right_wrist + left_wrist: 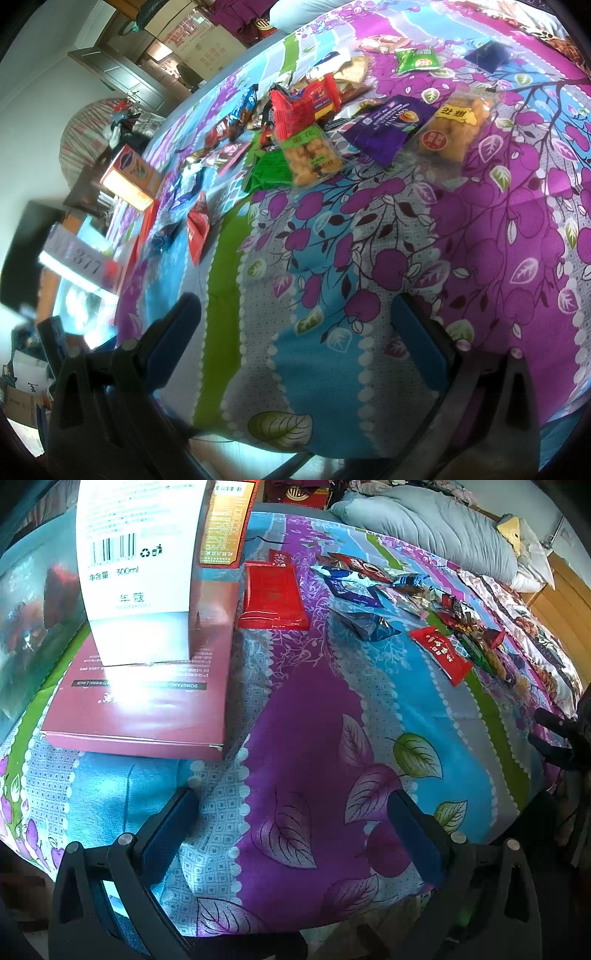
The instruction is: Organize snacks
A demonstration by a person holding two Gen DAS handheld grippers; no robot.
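Note:
Several snack packets lie scattered on a flowered bedspread (pixel 369 258). In the right wrist view I see a clear bag of fried twists (pixel 452 127), a purple packet (pixel 388 127), a second clear bag with a green label (pixel 310 155), a red packet (pixel 303 103) and a green packet (pixel 417 59). My right gripper (pixel 295 314) is open and empty, short of them. In the left wrist view the snack pile (pixel 406 594) lies far right, with a red packet (pixel 441 653) nearest. My left gripper (pixel 291 808) is open and empty over bare bedspread (pixel 295 720).
A flat maroon box (pixel 147 701) lies at left with a white carton (pixel 136 565) standing on it. A red flat box (pixel 273 594) lies behind. A grey quilt (pixel 424 524) is at the back. The right gripper's fingers (pixel 561 738) show at the right edge.

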